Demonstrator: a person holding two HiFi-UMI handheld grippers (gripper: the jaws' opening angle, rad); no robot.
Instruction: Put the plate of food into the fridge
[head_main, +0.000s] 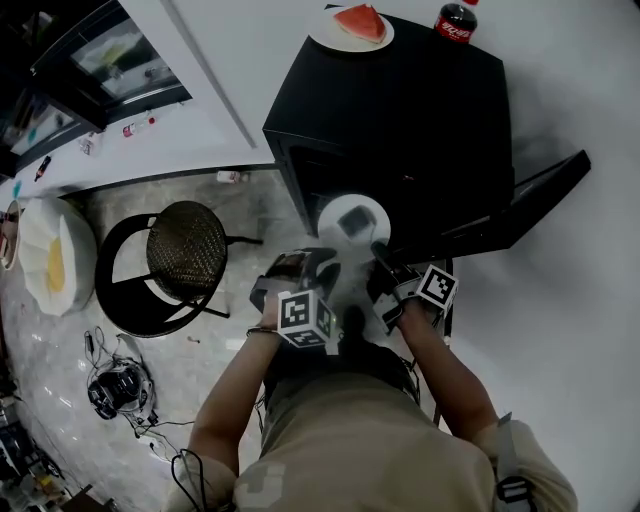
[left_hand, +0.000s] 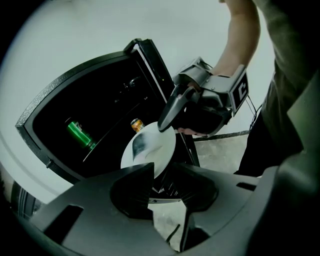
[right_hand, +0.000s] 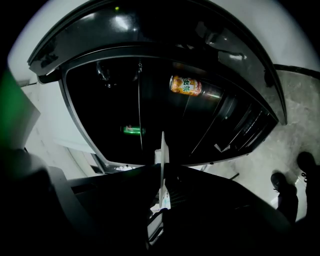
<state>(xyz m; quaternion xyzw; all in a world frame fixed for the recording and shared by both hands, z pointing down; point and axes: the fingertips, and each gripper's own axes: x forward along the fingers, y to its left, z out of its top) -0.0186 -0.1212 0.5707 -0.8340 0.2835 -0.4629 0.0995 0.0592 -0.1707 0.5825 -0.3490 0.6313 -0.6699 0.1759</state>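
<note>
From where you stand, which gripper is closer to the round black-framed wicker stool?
Left. The left gripper hangs nearest the round black-framed wicker stool, apart from it; the right gripper is farther across, clamped on the white round plate.

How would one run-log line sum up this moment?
phase: plate held before open fridge | right gripper: shut on plate rim | left gripper: open, by plate's lower edge | plate: not yet inside

Black fridge (head_main: 400, 110) top: plate with watermelon slice (head_main: 322, 38), cola bottle (head_main: 455, 20). Inside fridge: green bottle (left_hand: 79, 132), orange can (left_hand: 137, 124). Marble floor (head_main: 60, 350): wicker stool (head_main: 187, 250), cables (head_main: 150, 420).
</note>
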